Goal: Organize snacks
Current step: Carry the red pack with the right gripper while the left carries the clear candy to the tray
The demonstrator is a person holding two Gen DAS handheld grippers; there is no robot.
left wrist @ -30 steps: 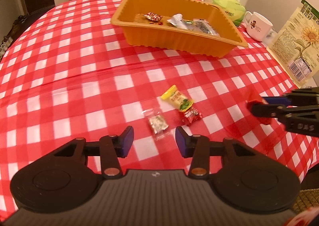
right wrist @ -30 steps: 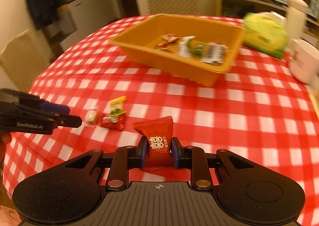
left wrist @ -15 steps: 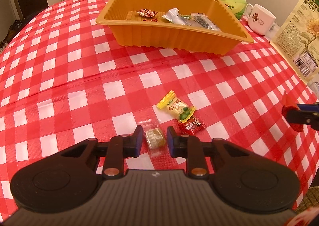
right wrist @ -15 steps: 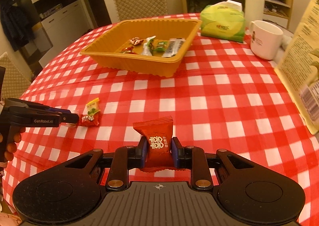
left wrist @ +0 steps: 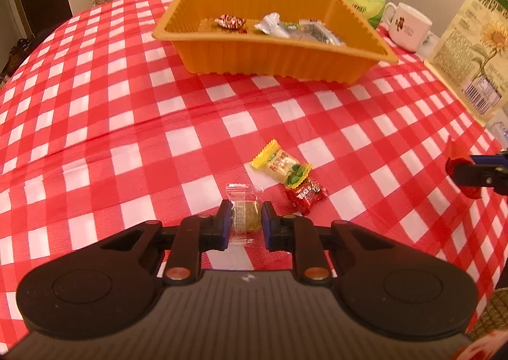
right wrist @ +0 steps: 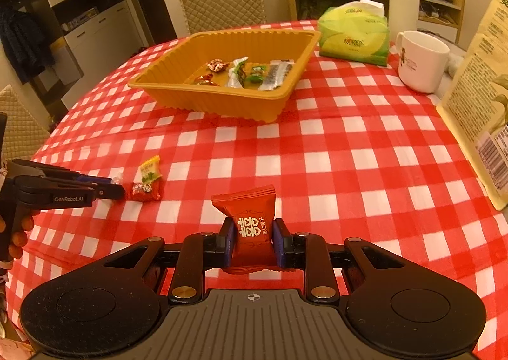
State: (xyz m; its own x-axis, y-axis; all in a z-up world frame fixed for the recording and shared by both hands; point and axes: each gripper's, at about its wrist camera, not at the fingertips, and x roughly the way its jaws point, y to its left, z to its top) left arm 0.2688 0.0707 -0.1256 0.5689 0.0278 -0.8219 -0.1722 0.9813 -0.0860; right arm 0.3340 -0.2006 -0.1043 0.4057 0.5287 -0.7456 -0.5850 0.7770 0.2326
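Two tools are in our hands above the surface (left wrist: 127,144), which wears a red and white checked cloth. Our left tool (left wrist: 244,221) has just been closing and now pinches a small clear-wrapped candy (left wrist: 243,213) between its pads, down at the cloth near the front edge. Just beside it, to the right in the left wrist view, lie a yellow candy (left wrist: 281,166) and a red candy (left wrist: 306,196), the two touching end to end. Our right tool (right wrist: 252,244) sits narrow, clamped on a red packet (right wrist: 249,223) with white characters on its front, which stands upright between the pads. From the right wrist view the left tool (right wrist: 108,186) shows at the left edge, with fingers of the hand (right wrist: 17,233) around its handle.

Farther back on the surface stands an orange tray (right wrist: 203,102), well apart from both tools, with several wrapped snacks (right wrist: 250,74) lying on its floor. Beyond the tray we see a green tissue pack (right wrist: 355,32), a white mug (right wrist: 420,63) and a white flask (right wrist: 403,1). A large printed bag (right wrist: 476,99) stands at the right.
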